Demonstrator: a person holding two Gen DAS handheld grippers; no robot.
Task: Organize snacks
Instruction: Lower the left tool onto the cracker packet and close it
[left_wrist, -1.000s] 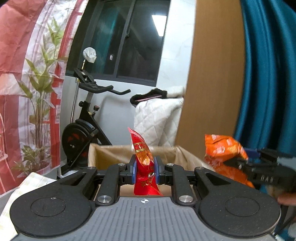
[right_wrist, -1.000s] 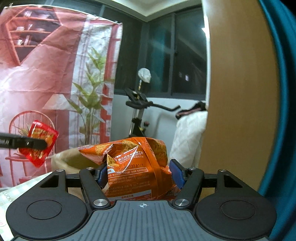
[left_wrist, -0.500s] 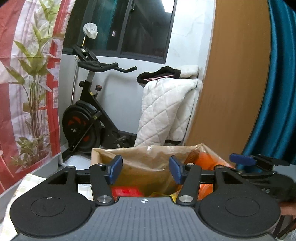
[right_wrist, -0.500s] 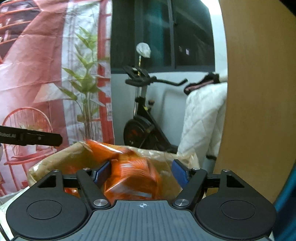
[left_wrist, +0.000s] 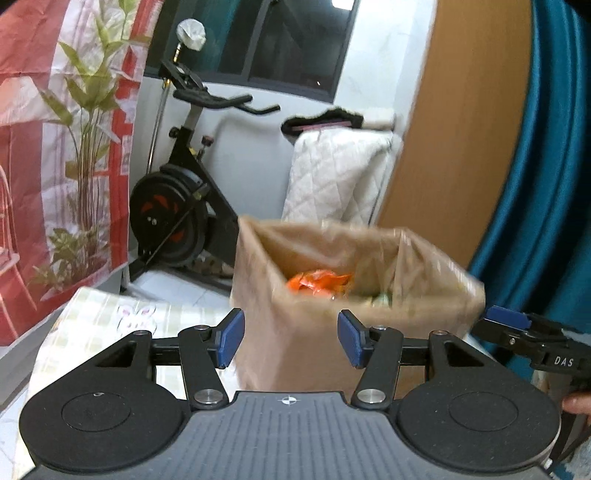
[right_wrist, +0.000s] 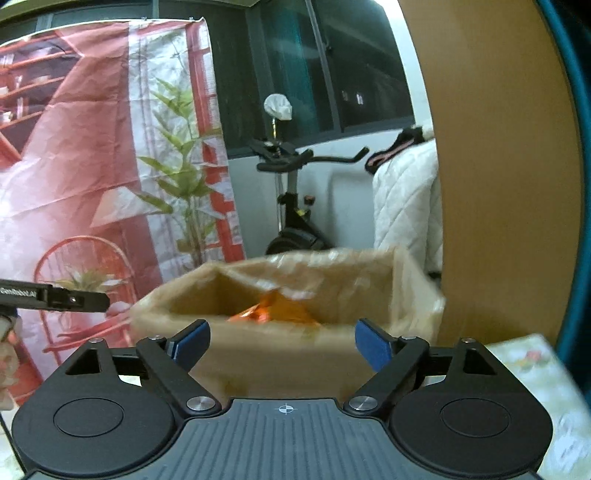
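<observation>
left fingers (left_wrist: 232, 339) apart, right fingers (right_wrist: 373, 344) opening, empty

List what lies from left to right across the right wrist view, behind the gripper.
Left gripper → red printed backdrop → exercise bike → white quilted cover → wooden panel → teal curtain.

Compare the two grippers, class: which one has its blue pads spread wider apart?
The right gripper: its jaws, which have just been opening, gape wide and empty before the brown box. The left gripper is open too, but narrower.
</observation>
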